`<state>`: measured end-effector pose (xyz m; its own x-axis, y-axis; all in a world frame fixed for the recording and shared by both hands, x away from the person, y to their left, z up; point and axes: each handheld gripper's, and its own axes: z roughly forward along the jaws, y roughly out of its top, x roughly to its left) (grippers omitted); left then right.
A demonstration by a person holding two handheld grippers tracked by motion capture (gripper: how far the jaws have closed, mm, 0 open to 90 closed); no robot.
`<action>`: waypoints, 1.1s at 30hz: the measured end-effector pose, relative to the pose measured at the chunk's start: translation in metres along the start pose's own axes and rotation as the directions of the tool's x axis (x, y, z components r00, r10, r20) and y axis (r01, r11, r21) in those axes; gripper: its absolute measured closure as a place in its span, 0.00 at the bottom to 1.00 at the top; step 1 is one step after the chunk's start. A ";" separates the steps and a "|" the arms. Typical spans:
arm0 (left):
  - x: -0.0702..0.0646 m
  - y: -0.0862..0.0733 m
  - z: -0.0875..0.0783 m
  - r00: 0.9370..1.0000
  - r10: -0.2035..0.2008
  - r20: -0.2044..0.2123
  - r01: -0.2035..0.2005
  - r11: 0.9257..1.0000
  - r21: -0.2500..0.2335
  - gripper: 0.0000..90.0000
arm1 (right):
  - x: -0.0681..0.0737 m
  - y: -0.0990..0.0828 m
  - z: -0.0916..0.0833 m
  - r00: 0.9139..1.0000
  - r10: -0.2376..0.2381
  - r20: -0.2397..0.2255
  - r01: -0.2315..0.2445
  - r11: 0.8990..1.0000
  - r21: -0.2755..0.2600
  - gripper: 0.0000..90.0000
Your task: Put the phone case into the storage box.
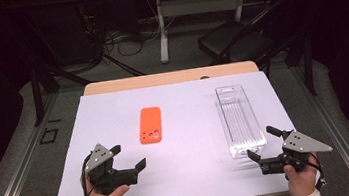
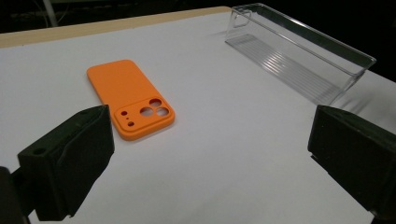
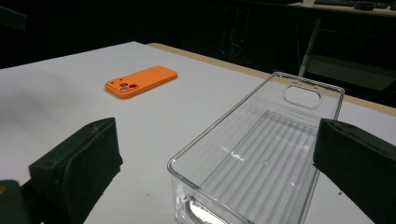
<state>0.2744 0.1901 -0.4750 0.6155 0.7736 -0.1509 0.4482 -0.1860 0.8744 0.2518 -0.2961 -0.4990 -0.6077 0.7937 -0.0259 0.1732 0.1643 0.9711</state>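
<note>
White tabletop (image 1: 192,176): orange case (image 1: 150,125) beyond left gripper (image 1: 130,157).

At the near edge of the white table (image 1: 114,115), I hold my left gripper (image 1: 130,157) and right gripper (image 1: 262,143) with jaws spread wide. An orange case (image 1: 150,125) lies flat ahead of the left; a clear bin (image 1: 239,119) sits just beyond the right.

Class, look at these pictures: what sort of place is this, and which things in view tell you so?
Probably a lab or recording workspace: a white-covered table staged with just an orange phone case and a clear plastic bin, loose cables on the floor behind, dark surroundings.
</note>
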 end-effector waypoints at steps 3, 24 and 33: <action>0.003 0.009 0.008 1.000 -0.014 -0.016 0.014 1.000 0.021 0.01 | 0.000 0.000 0.000 1.000 -0.001 -0.002 0.001 1.000 0.001 0.00; 0.021 0.049 0.056 0.995 -0.056 -0.077 0.061 0.996 0.061 0.52 | -0.002 -0.001 0.003 1.000 0.004 -0.010 -0.004 1.000 0.009 0.02; 0.025 0.047 0.082 0.995 -0.069 -0.077 0.074 0.995 0.065 0.67 | -0.002 -0.001 0.003 1.000 -0.001 -0.006 0.001 1.000 0.015 0.02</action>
<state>0.3641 0.1513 -0.4752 0.5315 0.8287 -0.1755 0.5342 -0.1672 0.8287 0.2552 -0.2964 -0.5009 -0.6122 0.7903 -0.0255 0.1845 0.1741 0.9673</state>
